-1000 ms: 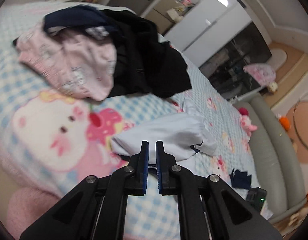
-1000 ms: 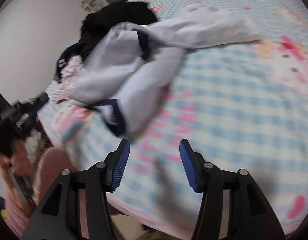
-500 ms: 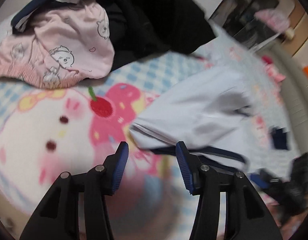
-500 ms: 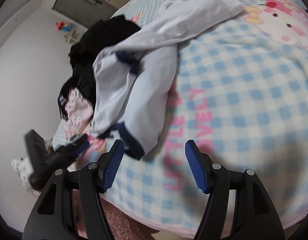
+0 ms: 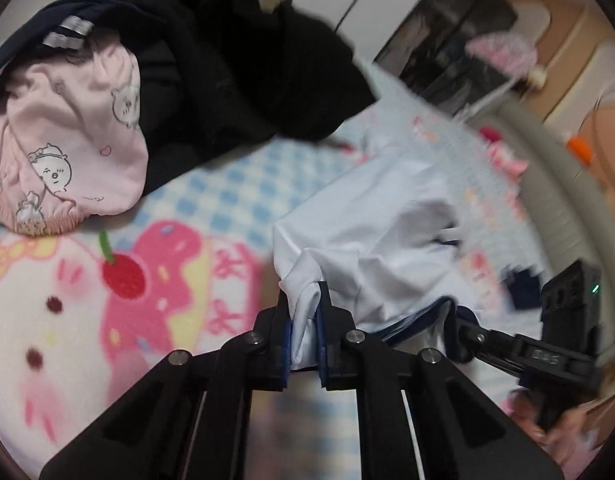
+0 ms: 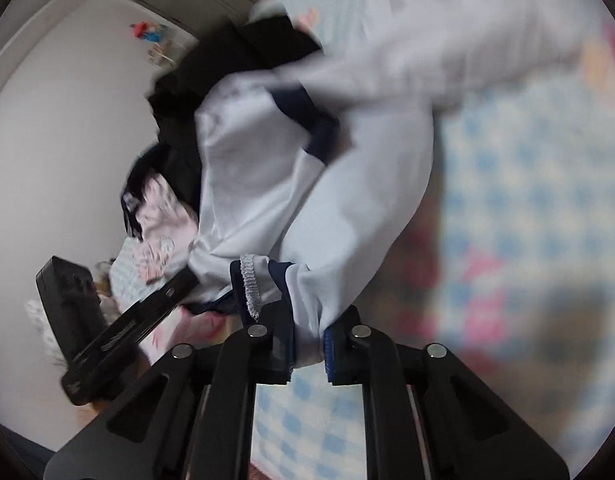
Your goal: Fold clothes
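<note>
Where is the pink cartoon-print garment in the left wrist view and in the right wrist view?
Left wrist: the pink garment lies upper left on the blanket, beside the black clothes.
Right wrist: it shows small at middle left, partly hidden behind the white garment.
Shared landmark: that white garment, clamped by both the left gripper and the right gripper.

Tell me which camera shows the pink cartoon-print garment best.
The left wrist view. There the pink garment with cartoon animal prints lies sharp and nearly whole on the checked blanket, partly under the black clothes. The right wrist view shows only a small blurred patch of it, mostly hidden behind the white garment.
</note>
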Motion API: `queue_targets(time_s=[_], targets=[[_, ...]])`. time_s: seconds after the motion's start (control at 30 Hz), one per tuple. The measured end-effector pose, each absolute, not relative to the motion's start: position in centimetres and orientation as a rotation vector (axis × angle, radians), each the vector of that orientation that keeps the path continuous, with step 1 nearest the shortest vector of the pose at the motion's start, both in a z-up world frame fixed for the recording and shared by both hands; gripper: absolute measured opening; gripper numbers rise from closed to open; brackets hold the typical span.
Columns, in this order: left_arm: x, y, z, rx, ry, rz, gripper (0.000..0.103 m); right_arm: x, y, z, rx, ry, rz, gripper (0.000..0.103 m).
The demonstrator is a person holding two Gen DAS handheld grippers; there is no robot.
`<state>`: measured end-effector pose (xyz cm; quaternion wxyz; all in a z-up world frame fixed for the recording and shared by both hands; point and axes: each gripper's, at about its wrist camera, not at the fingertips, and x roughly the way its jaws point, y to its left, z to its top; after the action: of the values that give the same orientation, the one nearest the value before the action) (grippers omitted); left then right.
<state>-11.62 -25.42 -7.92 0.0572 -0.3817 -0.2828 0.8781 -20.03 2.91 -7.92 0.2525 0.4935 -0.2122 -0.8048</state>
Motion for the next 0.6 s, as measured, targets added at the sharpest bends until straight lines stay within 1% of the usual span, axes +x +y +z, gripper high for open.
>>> queue_targets(time_s=[0.07,0.17,0.23,0.3,0.4,0.47,0.5,0.53,0.6], targets=[[-11.1,-24.5,-4.8,-1.061,-0.873,2.631,0.009,-19.5,5.3,-4.0,1.234,-0.538,-2.306,0.007],[-10.4,-21.8,1.6,-0.858,-0.849,2.603,0.009,-18.7,8.3,2.1,1.066,-0.488,-2.44,0.006],[-9.3,-20.2,6.3,-0.683,-0.846,2.61,0.009,-17.2,9.7,4.7,1.006,-0.428,-2.491,0.006],[-7.7,-19.4,9.3,-0.52,-0.92,2.593,0.009,-15.8,11.0,7.2,0.943,-0.366,-2.541,0.006],[-7.1,-18.5,8.0,-0.552,-1.03,2.561,0.009,-13.6,13.0,11.0,0.847,-0.272,-2.61,0.006],[-7.5,-17.5,4.3,-0.715,-1.092,2.512,0.009,-12.1,14.4,13.5,0.78,-0.208,-2.652,0.006],[-7.7,-16.9,2.0,-0.82,-1.114,2.47,0.009,-11.5,15.0,13.6,0.783,-0.206,-2.657,0.006],[-7.8,-16.1,-0.4,-0.931,-1.131,2.418,0.009,-11.1,15.5,12.2,0.83,-0.243,-2.64,0.006],[-7.0,-14.3,-4.2,-1.116,-1.074,2.402,0.009,-10.1,16.7,9.4,0.925,-0.315,-2.603,0.007]])
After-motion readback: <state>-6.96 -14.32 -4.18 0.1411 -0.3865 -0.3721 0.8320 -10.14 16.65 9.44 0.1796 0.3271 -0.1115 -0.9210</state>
